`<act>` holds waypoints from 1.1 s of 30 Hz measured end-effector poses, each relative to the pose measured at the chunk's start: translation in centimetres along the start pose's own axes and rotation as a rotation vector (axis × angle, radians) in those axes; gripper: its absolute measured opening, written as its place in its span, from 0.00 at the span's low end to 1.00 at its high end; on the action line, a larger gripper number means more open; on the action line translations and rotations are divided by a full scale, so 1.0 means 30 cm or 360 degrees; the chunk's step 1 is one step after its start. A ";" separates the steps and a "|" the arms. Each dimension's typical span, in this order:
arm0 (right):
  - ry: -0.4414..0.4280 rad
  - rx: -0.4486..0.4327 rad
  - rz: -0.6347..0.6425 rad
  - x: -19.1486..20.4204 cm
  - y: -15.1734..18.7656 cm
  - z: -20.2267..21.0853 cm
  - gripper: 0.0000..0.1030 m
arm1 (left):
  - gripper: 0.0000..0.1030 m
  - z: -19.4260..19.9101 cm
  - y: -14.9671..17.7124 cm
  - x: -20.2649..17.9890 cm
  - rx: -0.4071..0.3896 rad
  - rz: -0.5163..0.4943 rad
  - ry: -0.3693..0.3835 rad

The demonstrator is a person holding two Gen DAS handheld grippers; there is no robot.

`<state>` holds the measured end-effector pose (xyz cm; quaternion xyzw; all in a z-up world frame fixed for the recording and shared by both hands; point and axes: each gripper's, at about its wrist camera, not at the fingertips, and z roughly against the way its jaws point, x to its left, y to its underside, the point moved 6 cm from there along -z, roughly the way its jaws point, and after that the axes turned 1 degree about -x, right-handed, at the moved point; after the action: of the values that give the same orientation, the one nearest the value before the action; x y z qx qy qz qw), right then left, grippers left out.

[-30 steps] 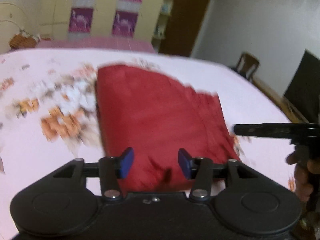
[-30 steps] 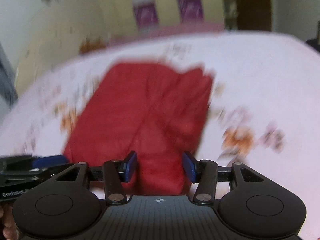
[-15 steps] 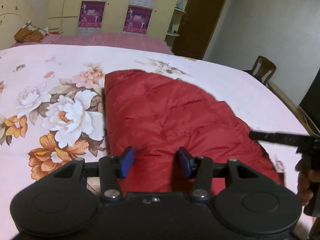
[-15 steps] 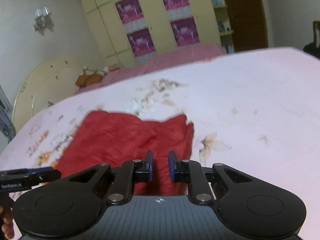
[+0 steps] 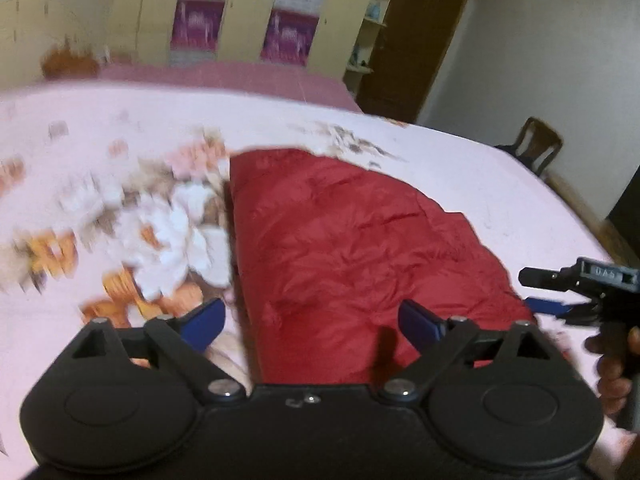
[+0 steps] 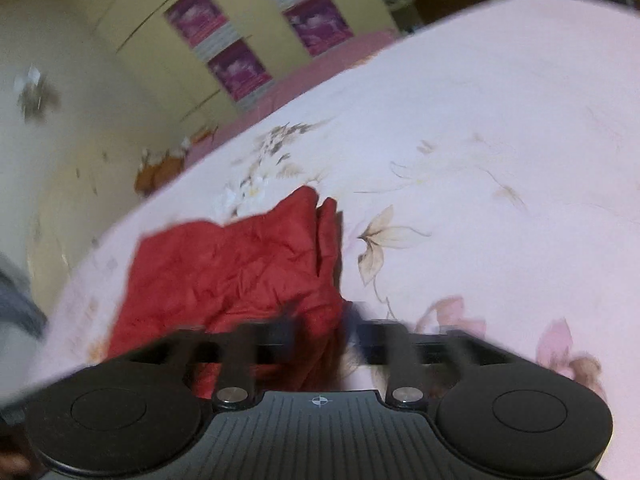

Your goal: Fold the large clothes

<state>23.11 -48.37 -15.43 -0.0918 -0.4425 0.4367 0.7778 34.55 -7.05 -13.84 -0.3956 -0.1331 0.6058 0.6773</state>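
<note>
A folded red padded garment (image 5: 360, 248) lies on the bed's pink floral sheet (image 5: 120, 220). My left gripper (image 5: 312, 322) hangs over its near edge, blue pads (image 5: 204, 322) spread wide and still opening. Nothing is pinched between them. My right gripper (image 5: 532, 292) shows at the right edge, held by a hand beside the garment's right corner. In the right wrist view the garment (image 6: 240, 264) fills the lower left. The right gripper (image 6: 324, 332) is blurred over its near right corner, jaws opening, with cloth below them but not clamped.
A yellow wardrobe with purple posters (image 5: 288, 28) and a brown door (image 5: 416, 48) stand behind the bed. A wooden chair (image 5: 536, 148) is at the far right. A pink-covered surface (image 5: 224, 76) lies beyond the bed. Bare sheet (image 6: 500, 140) stretches to the garment's right.
Both grippers' jaws have spread wider. The right jaws first narrowed almost together, then opened. The right view has tilted and come nearer the garment's right corner. The garment lies as before.
</note>
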 end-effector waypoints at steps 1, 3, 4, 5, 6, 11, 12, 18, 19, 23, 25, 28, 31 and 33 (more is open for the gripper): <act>-0.0038 0.0023 -0.0044 -0.011 -0.002 0.003 0.71 | 0.86 -0.010 0.002 0.021 0.0030 0.0066 0.0050; -0.0089 0.0073 -0.0118 -0.032 0.000 -0.004 0.70 | 0.84 -0.027 0.005 0.054 0.0055 0.0161 0.0093; -0.0105 0.0083 -0.0150 -0.038 -0.001 -0.010 0.70 | 0.83 -0.037 0.005 0.067 0.0060 0.0210 0.0122; -0.0124 0.0097 -0.0190 -0.048 0.001 -0.017 0.60 | 0.83 -0.043 0.003 0.078 0.0061 0.0256 0.0153; -0.0164 0.0115 -0.0239 -0.054 0.005 -0.025 0.47 | 0.83 -0.049 0.002 0.089 0.0057 0.0304 0.0175; -0.0194 0.0100 -0.0072 0.032 0.014 -0.058 0.13 | 0.79 -0.074 0.009 0.119 0.0069 0.0381 0.0191; -0.0186 0.0098 -0.0007 0.056 0.015 -0.059 0.13 | 0.80 -0.075 0.013 0.124 0.0069 0.0393 0.0198; -0.0146 0.0152 0.0017 0.024 0.036 -0.095 0.13 | 0.81 -0.087 0.025 0.130 0.0093 0.0430 0.0254; -0.0139 0.0149 -0.0015 0.018 0.037 -0.087 0.13 | 0.81 -0.086 0.021 0.125 0.0094 0.0416 0.0259; -0.0084 0.0177 -0.0040 0.022 0.042 -0.053 0.26 | 0.83 -0.092 0.015 0.113 0.0113 0.0371 0.0282; -0.0027 0.0207 -0.0075 0.003 0.040 -0.069 0.42 | 0.83 -0.104 0.013 0.118 0.0127 0.0373 0.0293; -0.0057 0.0234 -0.0172 -0.020 0.029 -0.079 0.42 | 0.82 -0.114 0.012 0.119 0.0159 0.0378 0.0339; -0.0113 0.0265 -0.0289 -0.044 0.020 -0.093 0.42 | 0.81 -0.131 0.013 0.112 0.0191 0.0353 0.0355; -0.0189 0.0285 -0.0375 -0.056 0.015 -0.106 0.47 | 0.81 -0.141 0.013 0.104 0.0217 0.0343 0.0361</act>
<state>24.91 -48.61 -18.57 0.0566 -0.4546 0.3849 0.8012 37.80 -5.76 -17.80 -0.4266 0.0287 0.6340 0.6444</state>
